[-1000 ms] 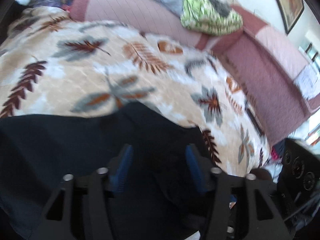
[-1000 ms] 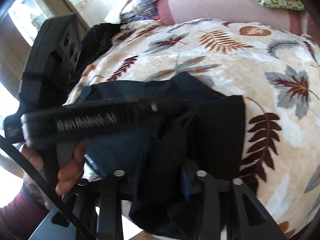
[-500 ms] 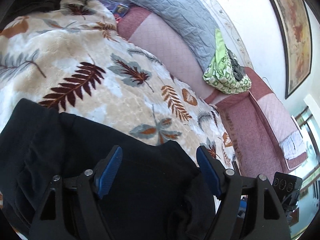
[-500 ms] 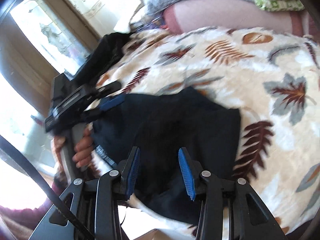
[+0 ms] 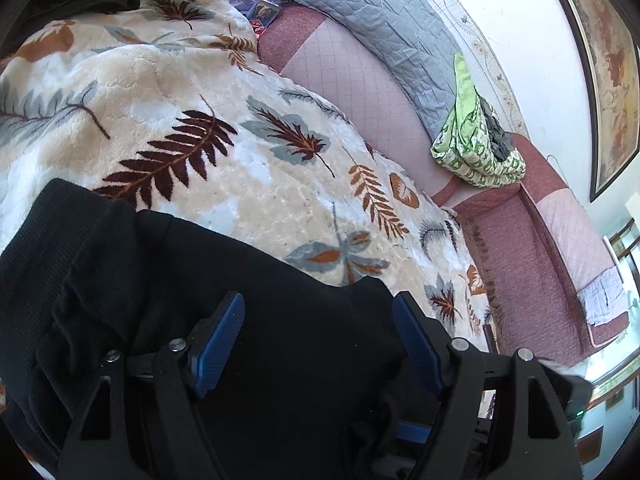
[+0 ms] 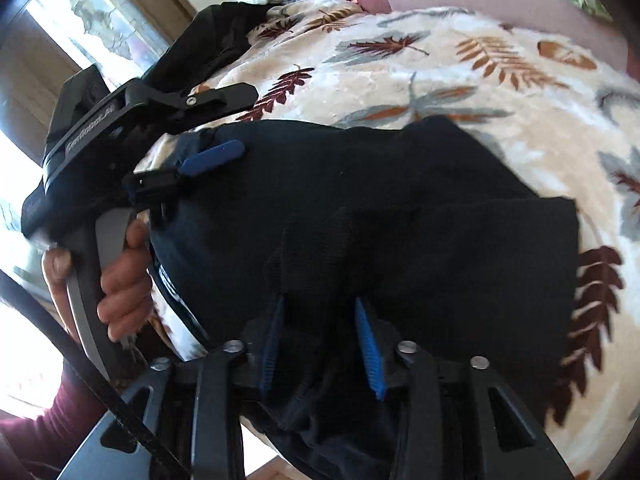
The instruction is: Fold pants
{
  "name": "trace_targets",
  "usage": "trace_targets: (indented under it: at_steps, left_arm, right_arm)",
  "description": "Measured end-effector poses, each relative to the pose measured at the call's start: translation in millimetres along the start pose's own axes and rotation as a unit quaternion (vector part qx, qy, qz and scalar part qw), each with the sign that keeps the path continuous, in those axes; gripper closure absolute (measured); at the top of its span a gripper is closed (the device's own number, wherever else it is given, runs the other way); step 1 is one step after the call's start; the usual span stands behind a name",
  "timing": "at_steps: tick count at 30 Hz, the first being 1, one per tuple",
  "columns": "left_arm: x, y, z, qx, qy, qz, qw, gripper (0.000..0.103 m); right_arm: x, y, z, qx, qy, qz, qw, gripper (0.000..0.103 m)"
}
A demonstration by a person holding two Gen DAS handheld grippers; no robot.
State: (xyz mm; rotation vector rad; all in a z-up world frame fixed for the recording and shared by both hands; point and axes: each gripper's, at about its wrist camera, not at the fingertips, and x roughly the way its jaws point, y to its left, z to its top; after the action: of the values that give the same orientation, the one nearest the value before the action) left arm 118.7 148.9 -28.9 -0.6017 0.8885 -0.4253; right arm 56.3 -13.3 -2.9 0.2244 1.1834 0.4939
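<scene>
The black pants (image 5: 168, 280) lie folded on a leaf-print blanket (image 5: 200, 128) and fill the lower part of both views. My left gripper (image 5: 320, 328) is open, its blue pads spread wide above the black cloth, holding nothing. It also shows in the right wrist view (image 6: 216, 128), over the pants' left edge. In the right wrist view the pants (image 6: 400, 208) form a dark block with a raised fold between my right gripper's (image 6: 320, 320) blue pads. The right jaws stand apart, with cloth bunched between them.
A pink quilted sofa back (image 5: 360, 80) runs behind the blanket, with a grey quilt (image 5: 384, 28) and a green patterned cloth (image 5: 476, 148) on it. Another dark garment (image 6: 208, 40) lies at the blanket's far left corner. A framed picture (image 5: 608, 72) hangs on the wall.
Both grippers opened and let go of the pants, which now lie flat. The left gripper swung left and stays open. The right gripper moved closer to the cloth.
</scene>
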Motion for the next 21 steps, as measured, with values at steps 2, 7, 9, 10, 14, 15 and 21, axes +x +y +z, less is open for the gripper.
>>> trace_targets:
  at_steps: [2,7,9,10,14,15,21]
  left_arm:
    - [0.6,0.0,0.7,0.002,0.001,0.006,1.0,0.027]
    - [1.9,0.4,5.5,-0.003,0.003,0.01,0.9999,0.027]
    - [2.0,0.7,6.6,-0.006,0.003,0.01,0.9999,0.027]
    - [2.1,0.9,6.9,-0.008,0.003,0.01,0.9999,0.027]
    - [-4.8,3.1,7.7,-0.015,-0.002,0.014,0.9998,0.027]
    - [-9.0,5.0,8.5,-0.02,-0.007,0.011,0.9997,0.027]
    - [-55.0,36.3,9.0,-0.068,-0.064,0.018,0.9954,0.026]
  right_arm:
    - [-4.9,1.8,2.5,0.0,-0.002,0.02,1.0,0.049]
    - [-26.5,-6.6,-3.3,0.03,-0.01,0.083,0.996,0.049]
    - [-23.8,-5.9,-8.9,0.042,0.0,0.109,0.993,0.049]
    - [-17.6,-5.6,-11.5,0.045,0.01,0.116,0.992,0.049]
    - [5.6,5.6,-17.1,0.021,0.012,0.081,0.996,0.042]
    - [5.8,9.2,-16.3,0.014,0.013,0.082,0.996,0.034]
    - [5.3,25.4,-14.2,-0.037,0.026,0.055,0.997,0.029]
